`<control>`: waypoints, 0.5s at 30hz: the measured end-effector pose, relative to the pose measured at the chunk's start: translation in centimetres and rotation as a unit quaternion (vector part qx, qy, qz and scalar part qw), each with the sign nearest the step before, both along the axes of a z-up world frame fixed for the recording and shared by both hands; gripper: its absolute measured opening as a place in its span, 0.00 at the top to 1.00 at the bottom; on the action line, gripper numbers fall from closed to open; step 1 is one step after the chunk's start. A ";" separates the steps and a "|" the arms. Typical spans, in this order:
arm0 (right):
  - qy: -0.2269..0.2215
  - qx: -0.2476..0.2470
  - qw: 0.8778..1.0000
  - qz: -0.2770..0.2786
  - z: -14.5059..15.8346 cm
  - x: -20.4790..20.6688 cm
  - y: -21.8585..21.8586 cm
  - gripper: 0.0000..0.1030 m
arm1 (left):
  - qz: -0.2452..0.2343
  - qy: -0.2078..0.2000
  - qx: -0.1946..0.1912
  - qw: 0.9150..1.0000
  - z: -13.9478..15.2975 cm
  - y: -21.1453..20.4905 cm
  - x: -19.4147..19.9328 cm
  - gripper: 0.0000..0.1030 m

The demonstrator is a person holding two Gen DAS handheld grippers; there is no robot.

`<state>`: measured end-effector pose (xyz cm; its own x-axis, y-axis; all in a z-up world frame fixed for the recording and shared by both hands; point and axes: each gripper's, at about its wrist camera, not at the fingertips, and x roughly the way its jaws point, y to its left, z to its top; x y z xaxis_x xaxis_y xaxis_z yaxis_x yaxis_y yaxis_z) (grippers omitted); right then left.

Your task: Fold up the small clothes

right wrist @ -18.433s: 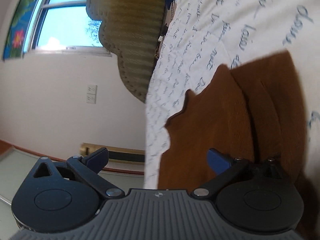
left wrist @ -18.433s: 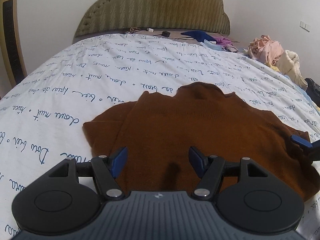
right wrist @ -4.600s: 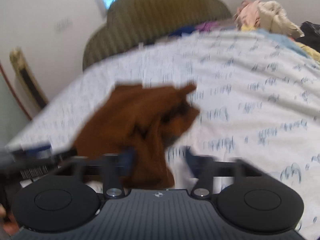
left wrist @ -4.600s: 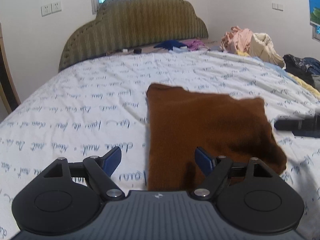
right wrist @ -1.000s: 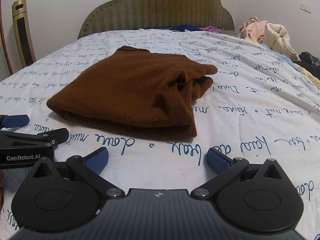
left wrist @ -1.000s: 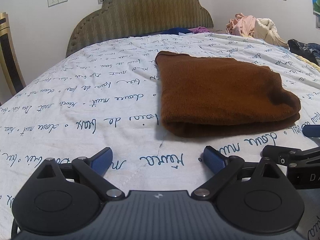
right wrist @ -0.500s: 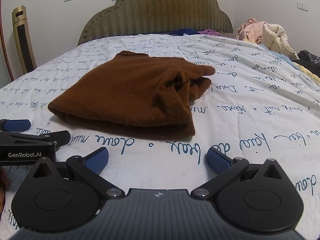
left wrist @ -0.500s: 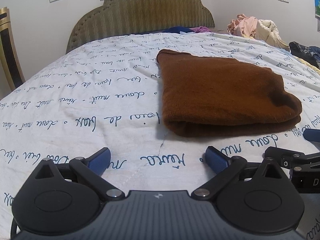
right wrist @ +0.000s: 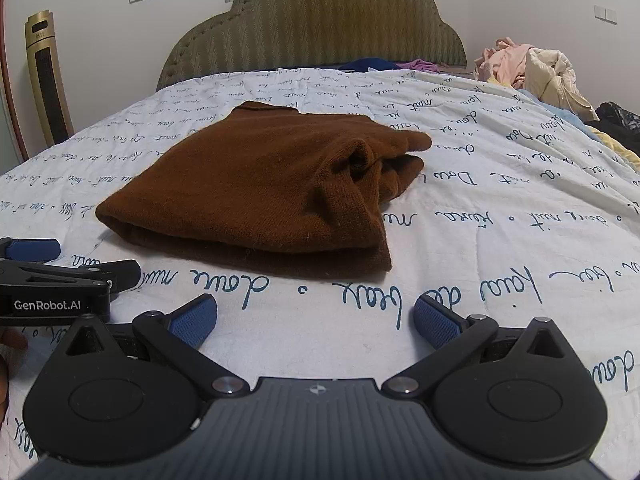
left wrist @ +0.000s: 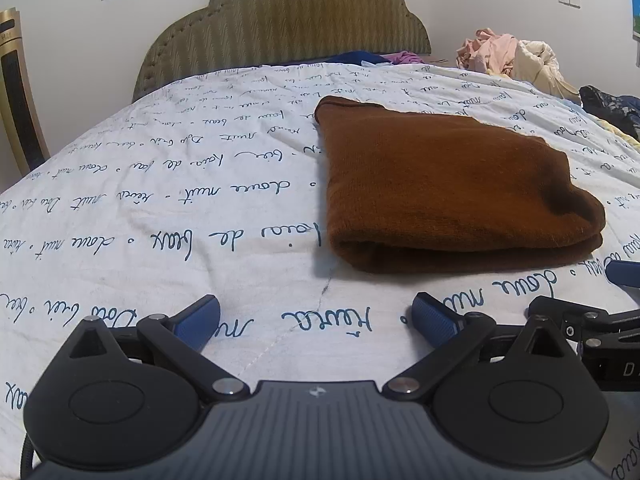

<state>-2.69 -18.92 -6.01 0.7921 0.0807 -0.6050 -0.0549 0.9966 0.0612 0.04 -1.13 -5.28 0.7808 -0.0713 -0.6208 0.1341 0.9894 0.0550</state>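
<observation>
A brown knit garment [left wrist: 440, 184] lies folded into a thick rectangle on the white bed cover [left wrist: 160, 208] printed with blue script. In the right wrist view the same brown garment [right wrist: 272, 188] shows its bunched layers at the right end. My left gripper [left wrist: 316, 320] stands open near the bed's front edge, short of the garment, with nothing between its fingers. My right gripper [right wrist: 316, 320] is open too, empty, just in front of the fold. Each gripper shows at the edge of the other's view.
A padded olive headboard [left wrist: 280, 28] stands at the far end. Loose clothes [left wrist: 516, 60] are piled at the back right, and dark clothing [right wrist: 620, 120] lies at the right edge. A gold tower fan [right wrist: 46, 80] stands by the left wall.
Since 18 seconds ago the garment went from spread flat to a folded rectangle. Over the last second both grippers have stayed open and drawn back slightly from it.
</observation>
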 end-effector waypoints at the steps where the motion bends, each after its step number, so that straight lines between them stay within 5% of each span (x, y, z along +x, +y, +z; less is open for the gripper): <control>1: 0.000 0.000 1.000 0.000 0.0 0.0 0.0 0.00 | 0.000 0.000 0.000 1.000 0.0 0.0 0.0 0.00; 15: 0.000 -0.002 1.000 0.001 0.0 0.0 0.1 0.00 | 0.000 0.002 -0.003 1.000 -0.1 0.1 0.1 0.00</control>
